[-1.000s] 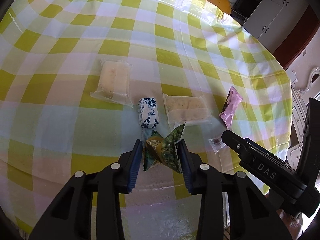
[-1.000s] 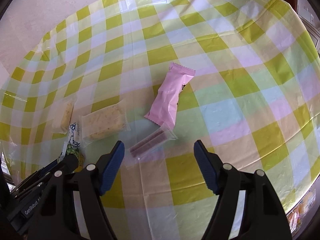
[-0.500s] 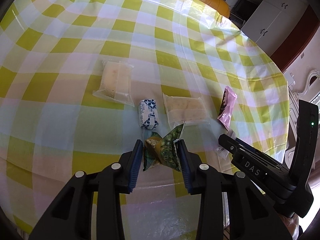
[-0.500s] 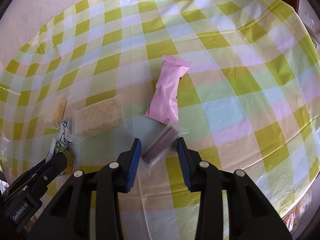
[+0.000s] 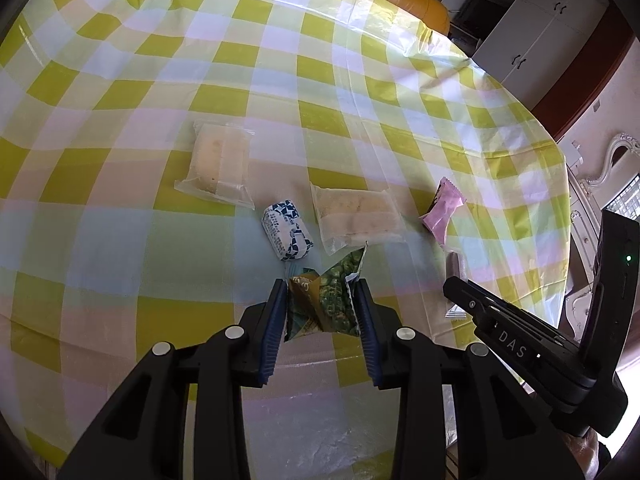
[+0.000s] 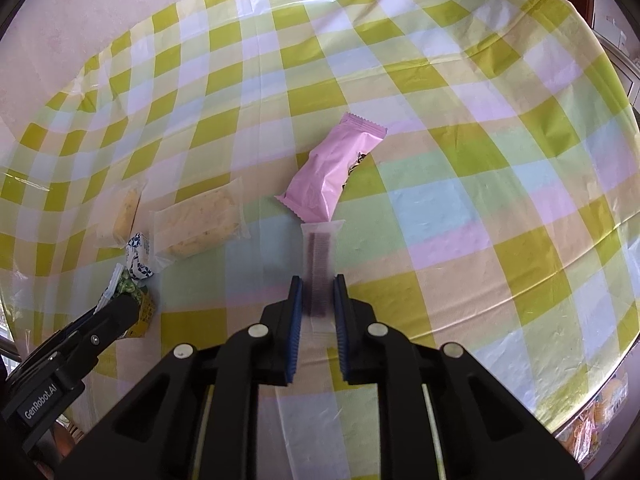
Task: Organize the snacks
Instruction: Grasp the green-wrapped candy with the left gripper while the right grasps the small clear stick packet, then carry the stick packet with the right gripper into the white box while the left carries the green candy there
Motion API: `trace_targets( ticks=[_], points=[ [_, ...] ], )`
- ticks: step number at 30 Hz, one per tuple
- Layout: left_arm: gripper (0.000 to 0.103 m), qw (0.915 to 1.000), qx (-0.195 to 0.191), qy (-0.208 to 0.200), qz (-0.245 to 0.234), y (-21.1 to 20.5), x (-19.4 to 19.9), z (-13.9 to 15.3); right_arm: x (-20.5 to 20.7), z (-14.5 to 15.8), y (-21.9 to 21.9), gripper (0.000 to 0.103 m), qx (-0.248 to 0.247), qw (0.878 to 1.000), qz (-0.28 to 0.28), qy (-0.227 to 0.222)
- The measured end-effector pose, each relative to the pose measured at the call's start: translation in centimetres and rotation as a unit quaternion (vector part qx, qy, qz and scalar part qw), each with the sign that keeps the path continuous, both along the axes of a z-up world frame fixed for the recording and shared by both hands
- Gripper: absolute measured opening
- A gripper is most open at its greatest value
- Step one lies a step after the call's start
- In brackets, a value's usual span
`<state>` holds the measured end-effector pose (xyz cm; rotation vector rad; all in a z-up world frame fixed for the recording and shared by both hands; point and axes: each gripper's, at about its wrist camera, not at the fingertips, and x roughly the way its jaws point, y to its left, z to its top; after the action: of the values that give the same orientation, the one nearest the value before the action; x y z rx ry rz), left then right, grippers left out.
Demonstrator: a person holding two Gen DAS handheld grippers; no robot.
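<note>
Mid-task: left gripper fingers clamp the green snack packet, right gripper fingers clamp the clear-wrapped purple stick; four snacks remain on the desk

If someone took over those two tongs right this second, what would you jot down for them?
Left tongs: shut on the green snack packet.
Right tongs: shut on the clear-wrapped purple bar.
On the checked tablecloth: pink packet, blue-and-white packet and two clear-wrapped cakes, lying roughly in a row.
Done: both tongs have a snack gripped.
Left: place those two; no box or tray is in view, so the destination is unclear.
</note>
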<state>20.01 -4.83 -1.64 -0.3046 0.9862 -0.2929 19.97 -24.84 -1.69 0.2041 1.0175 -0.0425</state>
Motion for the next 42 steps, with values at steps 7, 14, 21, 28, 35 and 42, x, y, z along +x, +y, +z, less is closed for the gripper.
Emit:
trace_targets(
  ticks=[7,14,21,28,35,42],
  points=[
    [0.033,0.9999,-0.007,-0.003,-0.009,-0.5,-0.7,0.6,-1.3,1.0,-0.5,0.015,-0.003,1.000,-0.003,-0.012],
    [0.033,0.9996,-0.012,-0.010,-0.025,-1.7,-2.1,1.6,-2.8,1.7,-1.9,0.015,0.003,1.000,-0.010,-0.019],
    [0.033,0.9990,-0.006,-0.014,-0.043,-3.5,-3.1,2.4,-4.6,2.5,-3.5,0.015,0.006,0.999,-0.019,-0.026],
    [0.033,0.9971,0.000,-0.018,-0.075,-6.4,-4.4,3.1,-6.7,3.2,-5.5,0.015,0.002,0.999,-0.030,-0.032],
    [0.033,0.9928,0.009,-0.019,-0.117,-10.0,-6.0,3.6,-9.0,3.7,-8.1,0.015,0.000,0.998,-0.047,-0.035],
    [0.033,0.9850,0.022,-0.019,-0.170,-14.0,-7.8,3.9,-11.9,4.1,-11.0,0.015,-0.005,0.997,-0.066,-0.034]
  ],
)
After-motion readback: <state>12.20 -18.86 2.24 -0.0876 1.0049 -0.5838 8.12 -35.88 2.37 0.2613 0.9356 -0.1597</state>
